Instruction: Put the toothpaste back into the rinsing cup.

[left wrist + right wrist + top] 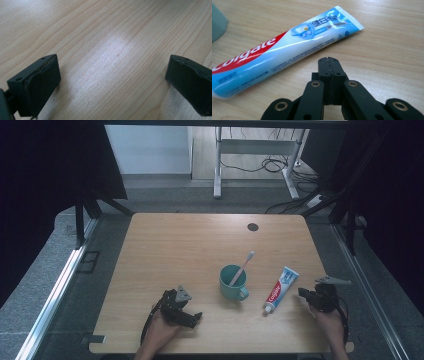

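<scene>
A toothpaste tube lies flat on the wooden table, right of a teal mug that holds a toothbrush. My right gripper sits just right of the tube, near the table's right edge. In the right gripper view its jaws are pressed together with nothing between them, and the tube lies a short way beyond the tips. My left gripper rests near the front edge, left of the mug. In the left gripper view its jaws stand wide apart over bare wood.
A small dark round disc lies near the table's far edge. Beyond the table stand a white desk frame and loose cables on the floor. Metal rails run along both sides of the table.
</scene>
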The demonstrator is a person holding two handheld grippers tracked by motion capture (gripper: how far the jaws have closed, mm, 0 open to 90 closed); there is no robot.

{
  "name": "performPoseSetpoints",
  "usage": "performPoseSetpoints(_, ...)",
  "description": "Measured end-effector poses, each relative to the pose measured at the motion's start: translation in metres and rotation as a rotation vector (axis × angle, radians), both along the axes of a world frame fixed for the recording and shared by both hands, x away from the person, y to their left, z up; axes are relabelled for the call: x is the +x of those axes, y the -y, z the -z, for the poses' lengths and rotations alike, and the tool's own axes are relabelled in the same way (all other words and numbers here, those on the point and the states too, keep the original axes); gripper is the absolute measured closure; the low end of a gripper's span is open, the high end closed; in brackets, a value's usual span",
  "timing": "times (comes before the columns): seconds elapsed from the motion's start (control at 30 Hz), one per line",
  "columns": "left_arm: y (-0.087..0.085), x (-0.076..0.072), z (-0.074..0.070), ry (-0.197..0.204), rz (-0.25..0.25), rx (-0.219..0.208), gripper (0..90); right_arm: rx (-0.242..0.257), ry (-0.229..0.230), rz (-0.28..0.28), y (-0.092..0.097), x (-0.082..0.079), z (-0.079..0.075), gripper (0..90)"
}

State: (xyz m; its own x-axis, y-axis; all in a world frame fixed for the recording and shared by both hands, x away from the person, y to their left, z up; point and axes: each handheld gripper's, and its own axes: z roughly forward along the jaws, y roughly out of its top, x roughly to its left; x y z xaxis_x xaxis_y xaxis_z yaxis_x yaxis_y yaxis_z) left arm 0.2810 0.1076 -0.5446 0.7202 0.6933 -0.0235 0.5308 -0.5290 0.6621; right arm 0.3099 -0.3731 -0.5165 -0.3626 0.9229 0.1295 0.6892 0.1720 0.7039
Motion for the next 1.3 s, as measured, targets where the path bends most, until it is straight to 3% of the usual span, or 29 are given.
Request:
performPoseSetpoints(0.4,0.0,0.0,0.0,0.0,0.0,0.0,0.0,-0.017,-0.024,0.021,-0.006,0.028,0.004,89.1)
performPoseSetpoints(0.77,0.0,0.0,0.0,0.0,-0.001,-0.001,0.0,-0.011,-0.032,0.02,-0.015,0.043,0.007,88.8)
performPoseSetpoints(1.3,0.0,0.0,0.0,0.001,0.001,0.001,0.0,0.025,-0.049,-0.048,-0.042,0.061,0.01,87.7)
